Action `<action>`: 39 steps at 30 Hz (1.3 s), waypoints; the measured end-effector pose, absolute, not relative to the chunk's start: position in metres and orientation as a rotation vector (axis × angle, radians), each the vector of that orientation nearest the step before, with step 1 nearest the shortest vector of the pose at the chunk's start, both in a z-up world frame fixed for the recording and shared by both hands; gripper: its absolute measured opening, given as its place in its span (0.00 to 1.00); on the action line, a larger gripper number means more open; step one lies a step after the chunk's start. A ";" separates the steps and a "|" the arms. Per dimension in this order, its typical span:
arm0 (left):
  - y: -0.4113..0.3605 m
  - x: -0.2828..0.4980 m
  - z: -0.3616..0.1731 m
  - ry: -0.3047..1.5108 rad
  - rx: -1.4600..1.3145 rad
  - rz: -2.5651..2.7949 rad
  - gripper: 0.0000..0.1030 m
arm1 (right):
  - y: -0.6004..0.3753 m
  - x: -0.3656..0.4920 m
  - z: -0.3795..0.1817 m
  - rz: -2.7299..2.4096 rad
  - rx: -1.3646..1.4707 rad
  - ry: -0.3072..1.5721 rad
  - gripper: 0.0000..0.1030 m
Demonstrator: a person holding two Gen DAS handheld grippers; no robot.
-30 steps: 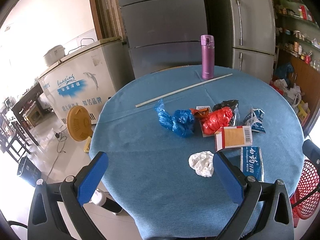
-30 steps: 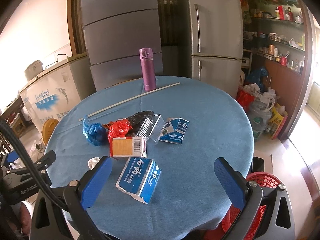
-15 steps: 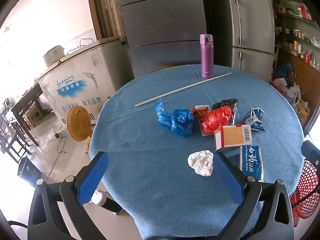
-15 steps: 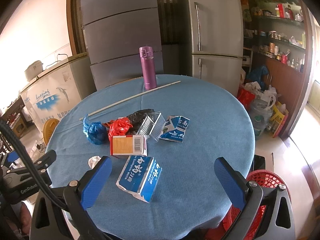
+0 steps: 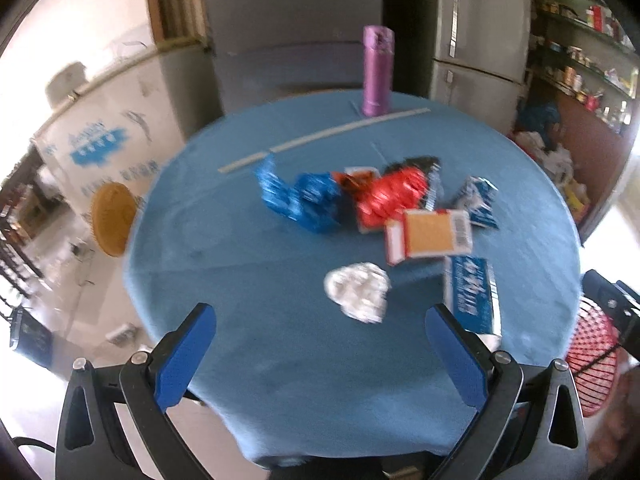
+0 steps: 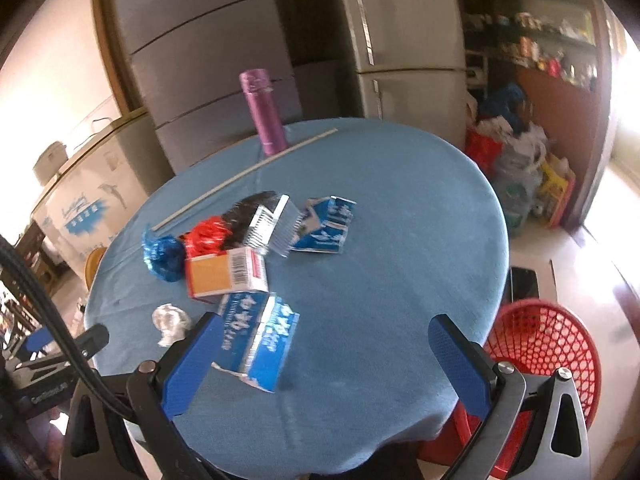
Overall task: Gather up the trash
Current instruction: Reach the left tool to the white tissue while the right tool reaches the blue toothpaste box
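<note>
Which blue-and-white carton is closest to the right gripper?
The crushed blue-and-white carton beside the right gripper's left finger; the torn one lies farther off.

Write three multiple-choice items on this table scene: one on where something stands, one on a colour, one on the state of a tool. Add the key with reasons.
1. Where does the purple bottle stand?
A. at the table's far edge, by the long white strip
B. in the red basket
C. on the floor

2. What colour is the crumpled wad nearest the left tool?
A. green
B. white
C. black

3. How is the right tool?
A. shut on a carton
B. shut and empty
C. open and empty

Key: 1 A, the bottle stands upright behind the strip; 2 B, the wad looks white on the blue cloth; 3 C, its blue pads stand wide apart with nothing gripped.
</note>
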State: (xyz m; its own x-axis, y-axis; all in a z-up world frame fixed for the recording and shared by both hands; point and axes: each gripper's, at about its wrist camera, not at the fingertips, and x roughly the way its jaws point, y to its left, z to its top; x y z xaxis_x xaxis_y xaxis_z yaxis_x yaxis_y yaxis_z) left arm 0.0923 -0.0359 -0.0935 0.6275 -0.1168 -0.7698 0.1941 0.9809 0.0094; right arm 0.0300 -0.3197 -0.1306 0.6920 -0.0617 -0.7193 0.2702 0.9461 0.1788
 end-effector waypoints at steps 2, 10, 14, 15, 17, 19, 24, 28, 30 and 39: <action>-0.043 0.097 -0.100 0.915 0.079 -0.227 1.00 | -0.326 0.031 -0.135 -0.192 0.302 0.802 1.00; -0.035 0.130 -0.134 1.015 0.058 -0.195 1.00 | -0.326 0.040 -0.153 -0.095 0.371 0.877 1.00; -0.016 0.139 -0.133 0.998 0.050 -0.153 1.00 | -0.308 0.059 -0.159 -0.014 0.381 0.920 0.95; -0.013 0.139 -0.131 0.982 0.064 -0.140 1.00 | -0.302 0.065 -0.161 0.003 0.384 0.934 0.94; -0.007 0.139 -0.129 0.947 0.093 -0.111 1.00 | -0.289 0.079 -0.164 0.017 0.368 0.962 0.93; 0.001 0.139 -0.127 0.927 0.107 -0.087 1.00 | -0.276 0.091 -0.169 0.018 0.341 0.989 0.92; 0.015 0.142 -0.128 0.931 0.090 -0.097 1.00 | -0.246 0.120 -0.185 0.002 0.294 1.080 0.90; 0.016 0.149 -0.129 0.947 0.063 -0.139 1.00 | -0.230 0.131 -0.198 -0.068 0.202 1.117 0.90; 0.014 0.151 -0.129 0.955 0.056 -0.162 1.00 | -0.227 0.133 -0.205 -0.081 0.192 1.138 0.85; -0.022 0.163 -0.135 0.989 0.071 -0.337 1.00 | -0.244 0.118 -0.219 -0.092 0.224 1.142 0.62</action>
